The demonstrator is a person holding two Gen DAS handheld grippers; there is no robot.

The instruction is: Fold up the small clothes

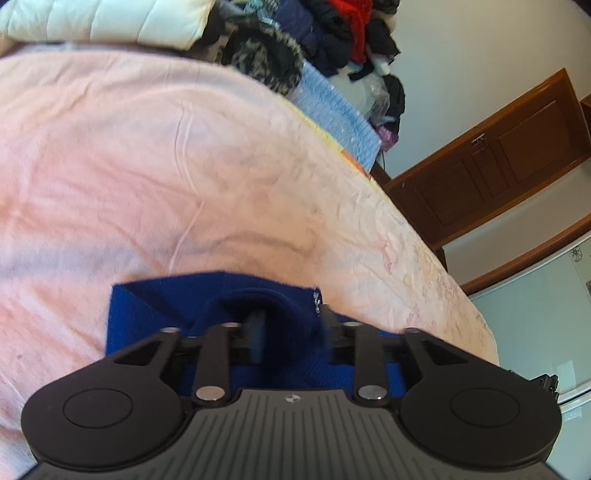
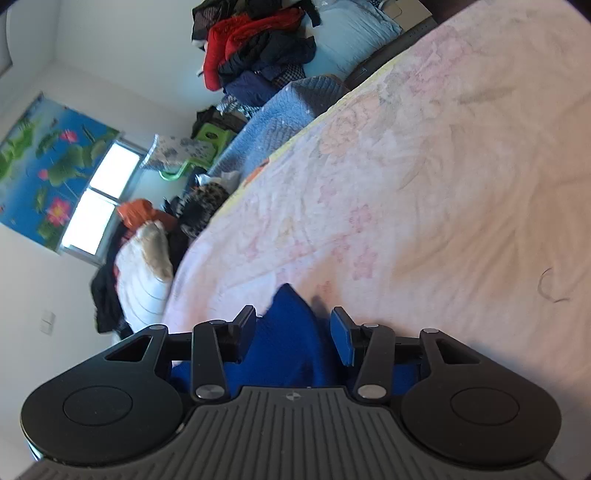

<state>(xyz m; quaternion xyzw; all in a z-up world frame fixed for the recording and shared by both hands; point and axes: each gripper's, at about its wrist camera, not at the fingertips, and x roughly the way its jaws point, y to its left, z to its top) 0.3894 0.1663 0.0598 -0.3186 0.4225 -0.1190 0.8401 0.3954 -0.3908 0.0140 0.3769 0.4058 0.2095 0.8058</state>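
A small royal-blue knitted garment [image 1: 147, 306] lies on the pink blanket [image 1: 147, 166], close under the left wrist camera. My left gripper [image 1: 291, 326] stands over it with its jaws apart; a raised fold of the blue cloth sits between the fingers [image 1: 255, 332], and the pads do not press it. In the right wrist view a peak of the same blue garment [image 2: 284, 354] rises between the fingers [image 2: 341, 334] of my right gripper [image 2: 293, 326]. This gripper is open too, with a gap on each side of the cloth.
The pink floral blanket [image 2: 443, 184] stretches far ahead. A pile of dark and red clothes [image 2: 258, 40] and a blue quilt [image 2: 280, 110] lie beyond its edge. A white padded jacket [image 1: 103, 22] lies at the far side. A wooden door [image 1: 498, 158] stands to the right.
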